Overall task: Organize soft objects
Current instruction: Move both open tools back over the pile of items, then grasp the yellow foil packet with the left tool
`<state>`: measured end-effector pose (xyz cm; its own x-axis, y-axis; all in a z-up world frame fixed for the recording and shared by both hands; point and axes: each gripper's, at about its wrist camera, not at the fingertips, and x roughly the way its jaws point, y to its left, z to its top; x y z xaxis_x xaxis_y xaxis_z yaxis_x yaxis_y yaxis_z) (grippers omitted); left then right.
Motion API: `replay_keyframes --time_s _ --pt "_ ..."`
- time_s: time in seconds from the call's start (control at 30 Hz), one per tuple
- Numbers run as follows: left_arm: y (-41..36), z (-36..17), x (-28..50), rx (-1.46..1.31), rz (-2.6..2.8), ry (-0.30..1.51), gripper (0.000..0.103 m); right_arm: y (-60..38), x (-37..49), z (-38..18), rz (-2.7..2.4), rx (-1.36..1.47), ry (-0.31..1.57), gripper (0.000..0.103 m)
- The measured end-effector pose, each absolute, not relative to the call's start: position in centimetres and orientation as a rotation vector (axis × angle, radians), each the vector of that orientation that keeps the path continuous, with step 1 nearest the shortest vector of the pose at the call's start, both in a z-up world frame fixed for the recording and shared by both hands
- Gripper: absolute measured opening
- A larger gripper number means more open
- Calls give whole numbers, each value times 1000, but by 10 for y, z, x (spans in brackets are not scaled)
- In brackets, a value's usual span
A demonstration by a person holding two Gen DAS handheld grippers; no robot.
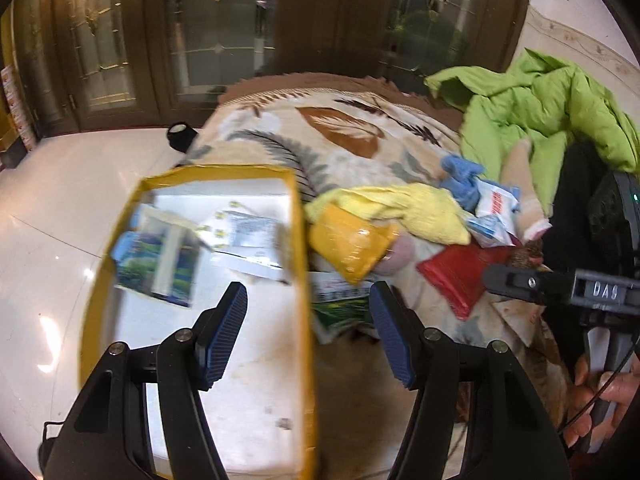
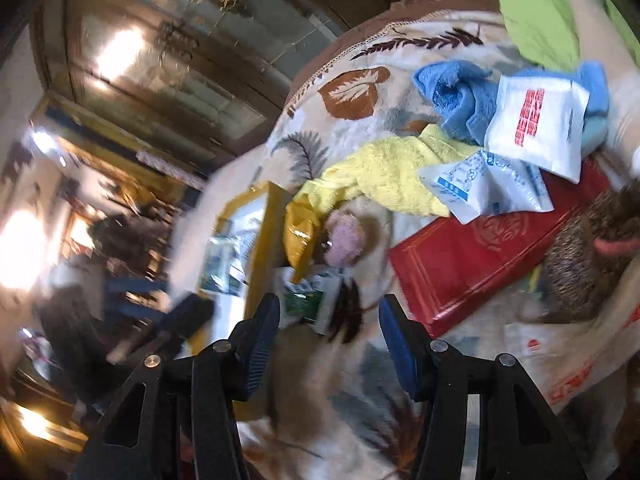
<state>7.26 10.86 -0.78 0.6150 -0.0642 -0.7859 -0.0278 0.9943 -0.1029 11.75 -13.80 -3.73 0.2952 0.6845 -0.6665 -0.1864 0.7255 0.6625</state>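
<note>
While both claws (image 1: pixel 308 312) (image 2: pixel 328 316) gape empty: one yellow towel (image 2: pixel 384 176), one blue (image 2: pixel 452 100).

We list: leaf-patterned blanket (image 1: pixel 340 128) covering what may be a bed, bearing yellow towel (image 1: pixel 412 208), blue cloth (image 2: pixel 452 96), red packet (image 2: pixel 472 264), white sachets (image 2: pixel 536 128), green jacket (image 1: pixel 536 112).

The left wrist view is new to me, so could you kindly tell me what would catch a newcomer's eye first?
The bright green jacket heaped at the far right of the leaf-patterned blanket stands out first. Next comes the yellow-rimmed box on the left with packets inside, and the jumble beside it: a yellow towel, a blue cloth and a red packet. Both the left gripper and the right gripper are open and empty.
</note>
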Motion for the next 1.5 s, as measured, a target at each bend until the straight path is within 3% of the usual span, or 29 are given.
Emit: replay_keyframes --time_s 0.5,0.63,1.3,1.37,1.5 --pt "72 -37 113 -53 -216 968 63 -147 134 -54 597 653 1150 55" --pt "67 -41 125 11 -235 978 63 -146 139 -60 604 709 1175 60" --pt "62 -65 167 126 -282 1051 63 -95 198 -113 548 863 1328 58" --pt "63 -65 171 123 -279 1050 63 -87 199 -114 542 827 1348 54" --pt "59 -66 171 184 -285 1057 63 -90 198 -121 523 840 1353 34"
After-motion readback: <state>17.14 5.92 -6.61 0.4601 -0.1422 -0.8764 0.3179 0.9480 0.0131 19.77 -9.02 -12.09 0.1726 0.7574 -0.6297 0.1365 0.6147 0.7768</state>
